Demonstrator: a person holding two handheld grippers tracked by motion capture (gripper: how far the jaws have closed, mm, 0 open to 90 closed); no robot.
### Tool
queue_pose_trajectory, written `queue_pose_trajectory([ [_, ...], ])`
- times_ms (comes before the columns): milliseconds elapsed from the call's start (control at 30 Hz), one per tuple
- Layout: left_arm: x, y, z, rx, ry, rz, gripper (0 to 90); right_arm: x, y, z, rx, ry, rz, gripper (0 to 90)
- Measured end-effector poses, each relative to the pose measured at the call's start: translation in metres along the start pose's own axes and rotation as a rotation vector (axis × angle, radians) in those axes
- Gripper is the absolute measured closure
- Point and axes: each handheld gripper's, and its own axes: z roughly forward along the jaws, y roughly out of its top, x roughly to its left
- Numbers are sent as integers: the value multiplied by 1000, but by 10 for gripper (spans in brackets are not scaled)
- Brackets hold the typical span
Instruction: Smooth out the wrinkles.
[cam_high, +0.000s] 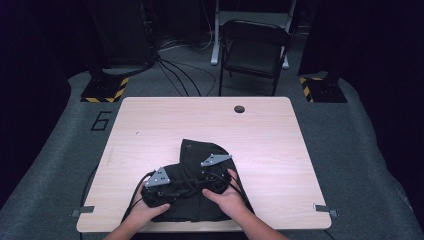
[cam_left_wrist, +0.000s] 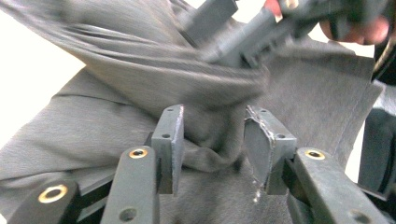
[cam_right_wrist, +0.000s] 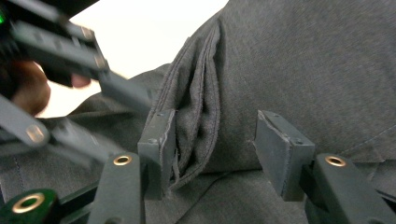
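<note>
I have one dark garment (cam_high: 200, 165) on the table (cam_high: 270, 150), bunched in the lower middle of the high view, close to the near edge, with both my hands on it. It looks like soft, limp woven cloth — light, not slippery, nothing fragile about it — so I expect it to sag and drape wherever I lift it and to keep no shape of its own. The stitched edges and folded hems should give the firmest bite; a single flat layer would probably slide out.

In the left gripper view, the left gripper (cam_left_wrist: 215, 140) has its jaws about halfway apart with a soft ridge of cloth bulging up between them, the pads not pressing on it. In the right gripper view, the right gripper (cam_right_wrist: 215, 149) also stands half open — a stack of folded, seamed edges lies against its left pad (cam_right_wrist: 159, 144), the other pad clear of the fabric, so no pinch there.

Count: one garment, two grippers, one table, and one folding chair (cam_high: 255, 50) at the top centre of the high view.
</note>
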Motion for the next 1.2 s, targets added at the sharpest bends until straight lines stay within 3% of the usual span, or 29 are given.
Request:
queue_pose_trajectory([
  [33, 3, 2, -3, -5, 18, 10, 559, 0, -1, 0, 2, -1, 4, 474],
  [233, 16, 17, -12, -45, 86, -62, 474, 2, -3, -1, -22, -2, 10, 469],
  [333, 21, 25, -10, -49, 123, -73, 431, 3, -3, -1, -26, 2, 13, 468],
  [500, 29, 41, 0, -64, 180, -131, 373, 4, -4, -1, -32, 3, 17, 468],
  [733, 39, 51, 12, -84, 194, -190, 329, 4, -4, -2, -38, 6, 10, 468],
  [867, 40, 50, 22, -68, 223, -212, 301, 5, -5, -2, -43, 8, 17, 468],
  [933, 38, 48, 27, -55, 214, -224, 295, 5, -5, -2, -46, 7, 14, 468],
  [1100, 35, 43, 35, -39, 205, -210, 293, 5, -6, -2, -51, 8, 11, 469],
  [1200, 35, 40, 37, -37, 192, -231, 301, 6, -7, -1, -50, 9, 18, 470],
])
